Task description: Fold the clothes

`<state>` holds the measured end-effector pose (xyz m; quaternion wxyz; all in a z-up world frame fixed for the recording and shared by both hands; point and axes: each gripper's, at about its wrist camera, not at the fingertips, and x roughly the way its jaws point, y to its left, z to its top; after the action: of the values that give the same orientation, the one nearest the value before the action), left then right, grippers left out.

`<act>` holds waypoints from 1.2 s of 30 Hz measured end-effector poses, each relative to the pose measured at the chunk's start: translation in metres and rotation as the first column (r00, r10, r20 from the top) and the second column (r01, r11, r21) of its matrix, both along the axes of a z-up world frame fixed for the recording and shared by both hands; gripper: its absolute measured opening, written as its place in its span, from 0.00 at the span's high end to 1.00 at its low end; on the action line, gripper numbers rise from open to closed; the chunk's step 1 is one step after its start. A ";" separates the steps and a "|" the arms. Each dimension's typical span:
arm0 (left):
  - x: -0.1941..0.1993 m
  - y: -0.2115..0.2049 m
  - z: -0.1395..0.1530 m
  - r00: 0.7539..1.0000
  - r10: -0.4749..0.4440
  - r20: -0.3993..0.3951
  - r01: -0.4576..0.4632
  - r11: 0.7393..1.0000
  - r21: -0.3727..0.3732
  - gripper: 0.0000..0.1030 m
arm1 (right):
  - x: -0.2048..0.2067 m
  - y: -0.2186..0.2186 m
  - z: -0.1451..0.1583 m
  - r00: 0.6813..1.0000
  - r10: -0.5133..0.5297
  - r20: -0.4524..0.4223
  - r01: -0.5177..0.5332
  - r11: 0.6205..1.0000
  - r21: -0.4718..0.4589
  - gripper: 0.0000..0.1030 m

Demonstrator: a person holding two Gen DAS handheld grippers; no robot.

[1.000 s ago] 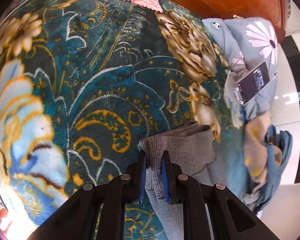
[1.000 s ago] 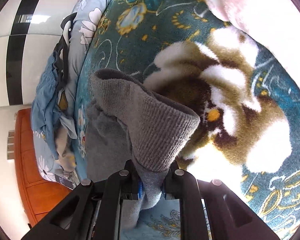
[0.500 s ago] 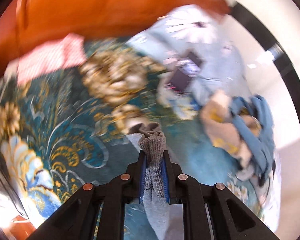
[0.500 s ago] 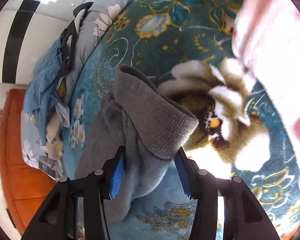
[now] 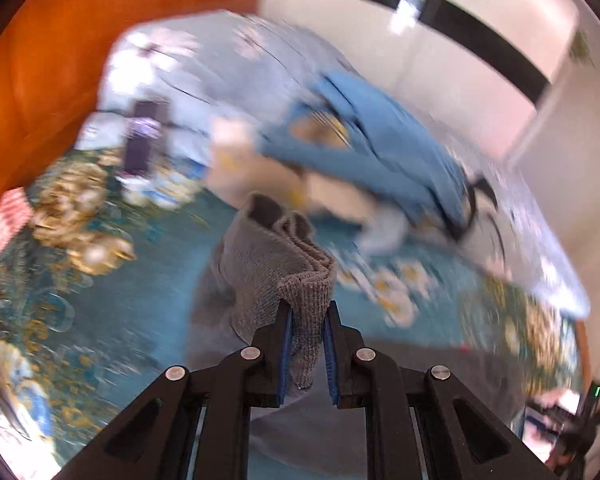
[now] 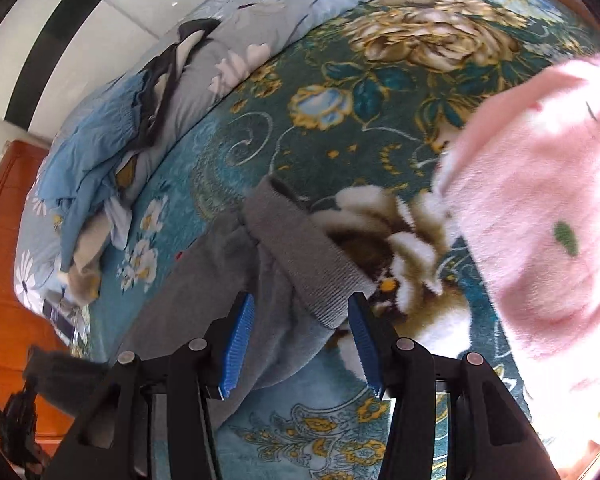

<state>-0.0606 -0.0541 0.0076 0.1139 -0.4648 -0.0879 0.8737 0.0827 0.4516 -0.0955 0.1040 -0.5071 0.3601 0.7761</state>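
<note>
A gray sweater (image 6: pixel 284 264) is spread on the flowery blanket (image 6: pixel 380 100) of the bed. Its ribbed edge is pinched tight in the left claw (image 5: pixel 307 344). The right claw (image 6: pixel 300 344) is held wide open around another ribbed edge, with nothing gripped. Blue clothes (image 6: pixel 96 152) are piled nearby.

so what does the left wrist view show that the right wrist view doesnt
Only the left wrist view: the left gripper shut on a bunched ribbed edge of the grey garment, and a blurred red-and-white zigzag cloth by the orange headboard.

Only the right wrist view: the right gripper open, straddling a ribbed cuff, and a fluffy pink garment.

Both: the grey garment, the teal floral blanket, and the blue clothes pile.
</note>
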 end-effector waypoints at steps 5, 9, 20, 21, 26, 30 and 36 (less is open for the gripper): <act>0.020 0.085 -0.058 0.986 -0.104 0.129 0.110 0.993 -0.040 0.85 | -0.002 -0.016 -0.005 0.998 0.060 -0.018 -0.060 0.998 -0.031 0.51; 0.041 0.125 -0.103 0.966 -0.138 0.219 0.159 0.984 -0.079 0.85 | -0.003 -0.029 -0.011 0.995 0.096 -0.017 -0.097 0.994 -0.057 0.51; 0.068 0.130 -0.119 0.909 -0.262 0.325 0.240 0.965 0.108 0.51 | -0.029 -0.101 -0.028 0.957 0.287 -0.046 -0.291 0.944 -0.156 0.51; 0.069 0.127 -0.115 0.914 -0.261 0.312 0.238 0.965 0.110 0.50 | -0.032 -0.110 -0.031 0.949 0.311 -0.051 -0.315 0.933 -0.171 0.51; 0.060 0.077 -0.096 0.964 -0.087 0.249 0.074 0.995 0.061 0.45 | -0.051 -0.156 -0.042 0.900 0.427 -0.082 -0.434 0.868 -0.243 0.51; 0.047 0.027 -0.106 0.960 0.116 0.254 -0.103 0.993 -0.064 0.45 | -0.066 -0.193 -0.051 0.854 0.508 -0.107 -0.516 0.804 -0.297 0.51; 0.051 -0.042 -0.136 0.894 0.302 0.332 -0.310 0.950 -0.030 0.45 | -0.073 -0.223 -0.076 0.845 0.532 -0.043 -0.514 0.790 -0.334 0.51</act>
<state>-0.0093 -0.0961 -0.1281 -0.0358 -0.5845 -0.1881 0.7884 0.0094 0.2284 -0.1719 -0.1924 -0.6173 0.3284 0.6885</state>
